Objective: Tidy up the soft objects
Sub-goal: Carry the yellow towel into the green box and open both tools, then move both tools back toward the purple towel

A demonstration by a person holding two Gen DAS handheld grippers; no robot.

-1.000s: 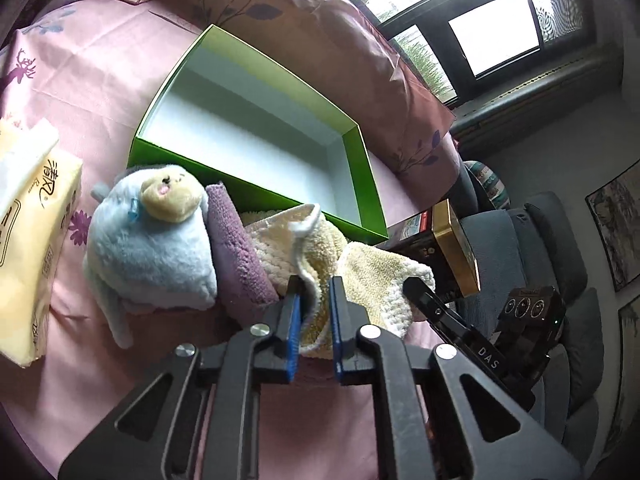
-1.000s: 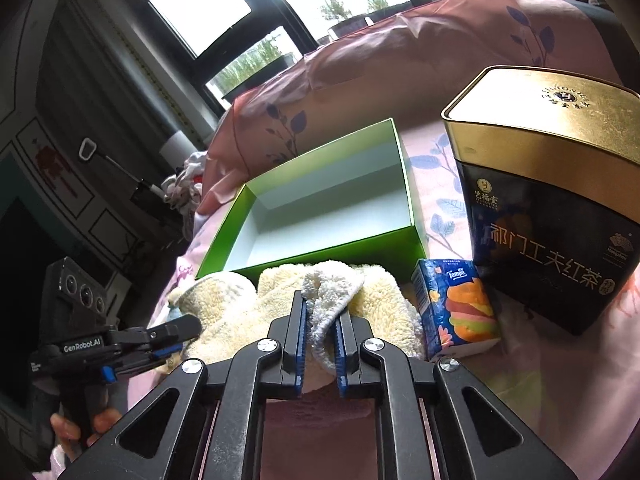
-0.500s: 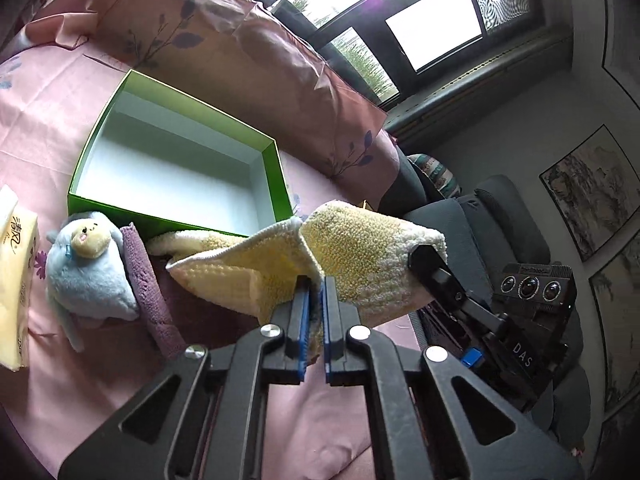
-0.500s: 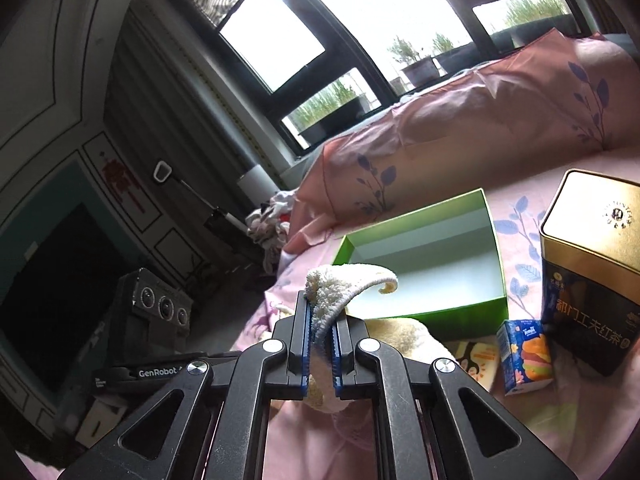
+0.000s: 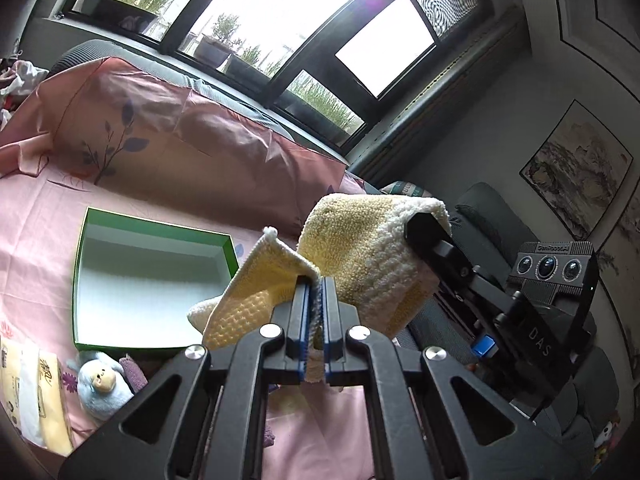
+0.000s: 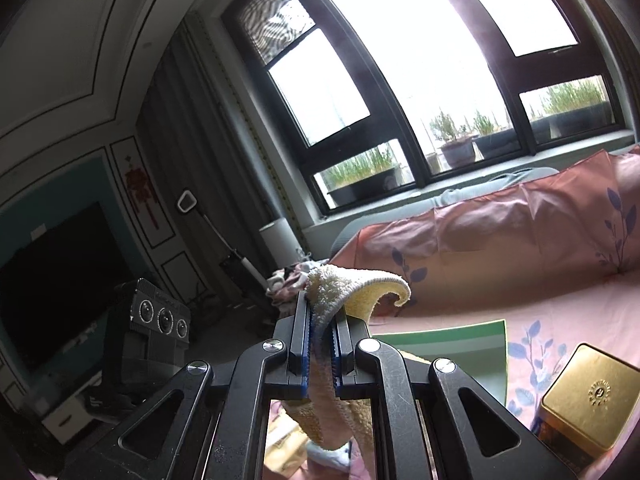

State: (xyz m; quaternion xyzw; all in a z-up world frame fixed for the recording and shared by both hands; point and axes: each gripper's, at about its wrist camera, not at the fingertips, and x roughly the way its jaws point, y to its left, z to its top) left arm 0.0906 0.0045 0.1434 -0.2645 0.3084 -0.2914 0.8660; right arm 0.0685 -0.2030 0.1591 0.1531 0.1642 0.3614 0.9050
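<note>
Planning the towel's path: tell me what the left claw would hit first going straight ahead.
Probably the pink leaf-print cushion behind the open green box; depth is unclear. The left claw is shut on the yellow knitted towel.

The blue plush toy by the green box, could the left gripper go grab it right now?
Probably not yet. The left gripper is shut on the yellow towel, which the right gripper also holds, so its jaws are occupied. The plush toy lies uncovered below beside the green box.

Daylight floods through window [image 6: 460, 80] — panes blown out, room interior dim; strong fisheye bending, dark corners.
</note>
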